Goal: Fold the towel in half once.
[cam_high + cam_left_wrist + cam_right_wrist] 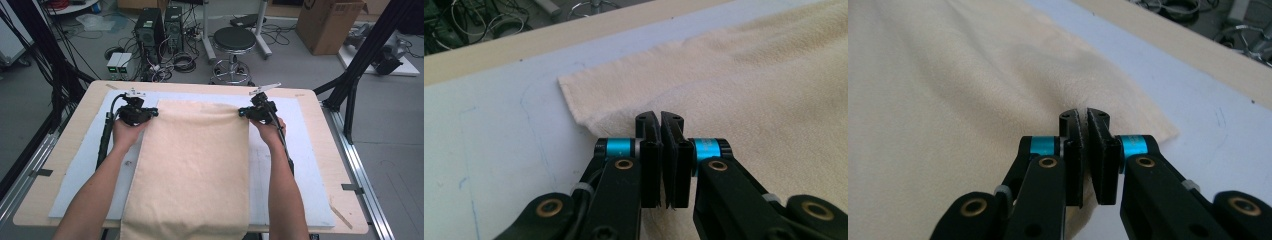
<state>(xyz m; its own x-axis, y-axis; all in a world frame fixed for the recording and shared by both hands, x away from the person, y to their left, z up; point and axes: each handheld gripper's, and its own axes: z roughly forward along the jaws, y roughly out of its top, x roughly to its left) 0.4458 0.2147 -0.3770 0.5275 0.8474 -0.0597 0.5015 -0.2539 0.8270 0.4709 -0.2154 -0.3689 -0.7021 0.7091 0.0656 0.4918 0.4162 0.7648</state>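
Cream cloth found spread on blue mat, near end overhanging table. Left gripper and right gripper clamped on far corners. Advised: lift evenly, keep edge taut.

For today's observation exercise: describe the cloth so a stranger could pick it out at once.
On the wooden table lies a pale blue mat. Down its middle runs the cream towel, hanging over the near edge, its far corners pinched by the left gripper and right gripper.
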